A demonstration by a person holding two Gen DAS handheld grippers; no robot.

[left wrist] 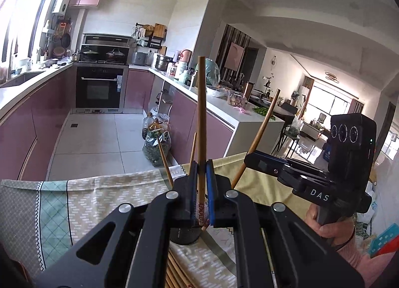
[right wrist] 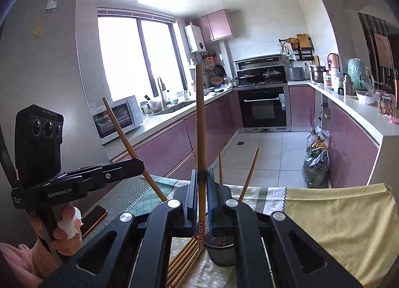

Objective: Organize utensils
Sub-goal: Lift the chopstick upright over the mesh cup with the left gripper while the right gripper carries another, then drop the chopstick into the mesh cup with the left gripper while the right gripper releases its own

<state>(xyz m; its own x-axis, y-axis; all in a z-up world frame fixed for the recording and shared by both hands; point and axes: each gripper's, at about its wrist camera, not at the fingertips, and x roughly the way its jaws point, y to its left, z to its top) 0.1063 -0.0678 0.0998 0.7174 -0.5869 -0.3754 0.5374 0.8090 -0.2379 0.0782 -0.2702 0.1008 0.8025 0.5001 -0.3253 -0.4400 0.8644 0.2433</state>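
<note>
My left gripper [left wrist: 201,163] is shut on a wooden chopstick [left wrist: 201,118] that stands upright above a dark round holder [left wrist: 185,235] on the cloth-covered table [left wrist: 74,203]. My right gripper [right wrist: 201,172] is shut on another chopstick [right wrist: 200,126], upright beside the same holder [right wrist: 220,250]. In the left view the right gripper [left wrist: 251,157] sits to the right with its chopstick [left wrist: 261,136] slanting up. In the right view the left gripper [right wrist: 141,163] sits to the left with its chopstick [right wrist: 129,148]. Two chopsticks [right wrist: 249,173] lean out of the holder. Several chopsticks [right wrist: 184,260] lie flat on the cloth.
A phone [right wrist: 93,218] lies on the table near the left hand. A yellow cloth [right wrist: 344,225] covers the table's right part. Bags and oil bottles [left wrist: 155,143] stand on the floor by the pink cabinets. The kitchen counters [right wrist: 361,111] carry pots and jars.
</note>
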